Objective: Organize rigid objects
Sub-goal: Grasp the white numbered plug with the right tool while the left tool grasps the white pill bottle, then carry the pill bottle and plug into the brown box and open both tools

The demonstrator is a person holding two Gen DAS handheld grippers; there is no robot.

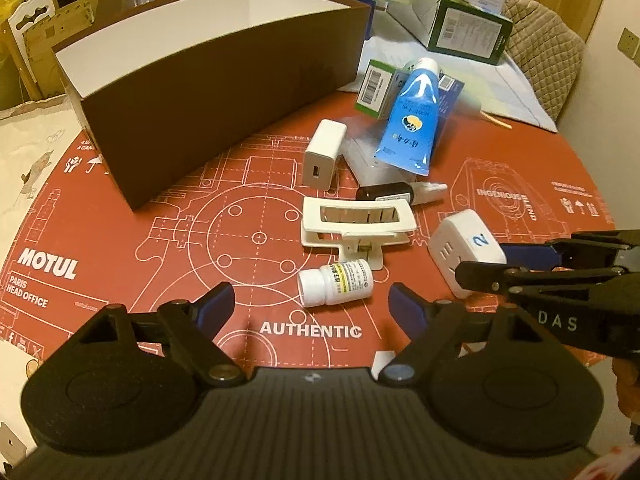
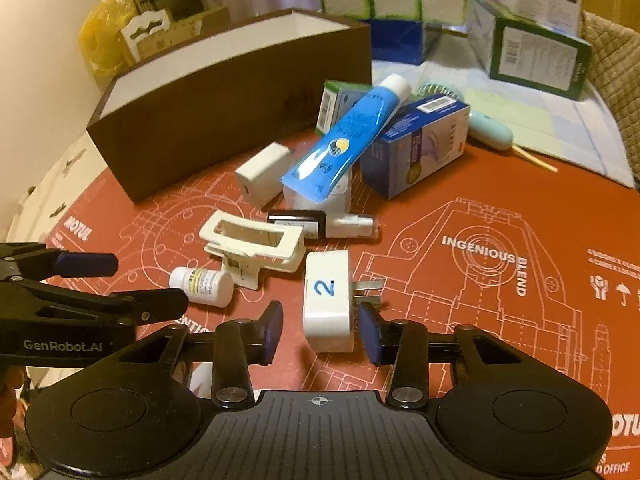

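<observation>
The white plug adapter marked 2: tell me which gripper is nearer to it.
Right. The right gripper straddles the white plug adapter, one finger on each side, pads not visibly pressing. The left gripper hangs open off to its side, over the small white pill bottle.

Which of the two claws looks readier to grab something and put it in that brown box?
The right gripper: its pads already flank the white plug marked 2, though gaps still show. The left gripper is wide open, just short of the small pill bottle.
</observation>
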